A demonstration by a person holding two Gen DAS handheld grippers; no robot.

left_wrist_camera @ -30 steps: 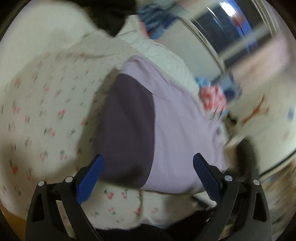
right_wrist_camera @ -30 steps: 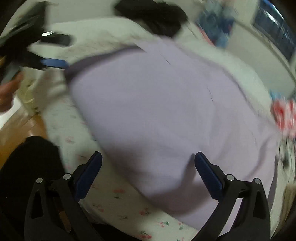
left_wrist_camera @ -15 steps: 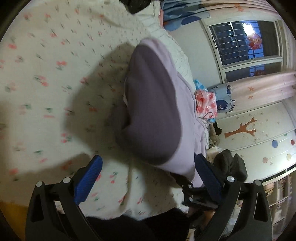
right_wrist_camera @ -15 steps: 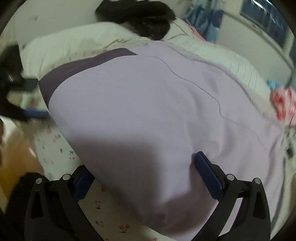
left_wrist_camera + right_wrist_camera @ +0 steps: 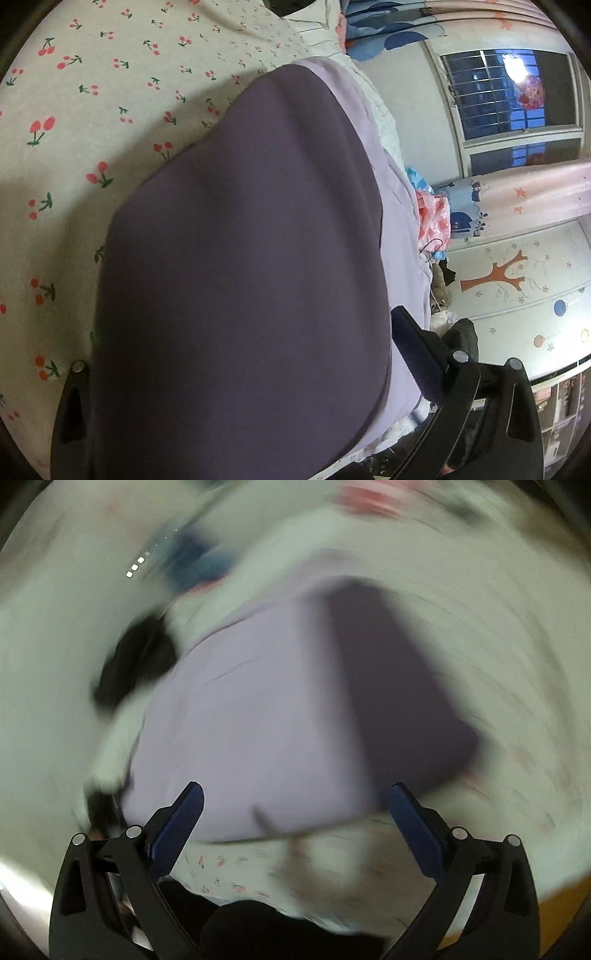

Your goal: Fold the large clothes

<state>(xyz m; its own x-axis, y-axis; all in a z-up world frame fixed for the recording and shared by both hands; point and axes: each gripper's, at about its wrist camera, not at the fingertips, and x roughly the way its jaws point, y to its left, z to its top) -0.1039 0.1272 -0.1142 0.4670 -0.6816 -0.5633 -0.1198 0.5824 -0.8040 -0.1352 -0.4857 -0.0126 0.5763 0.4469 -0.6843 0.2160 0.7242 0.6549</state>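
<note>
The lilac garment (image 5: 397, 229), with its dark purple panel (image 5: 251, 266) uppermost, is spread on the cherry-print bedsheet (image 5: 74, 122). The left gripper (image 5: 236, 354) is pushed over the dark panel with its jaws spread wide; whether any cloth is caught cannot be told, as one finger is hidden beneath the fabric. The right gripper (image 5: 295, 812) is held released, jaws apart, just short of the garment's near edge (image 5: 280, 834), in a heavily blurred view. A single layer could be pinched instead of the whole fold, so that the stack is dragged askew. Beyond the garment, a black garment (image 5: 136, 664) and a pink patterned bundle (image 5: 434, 218) lie close enough to be snagged.
</note>
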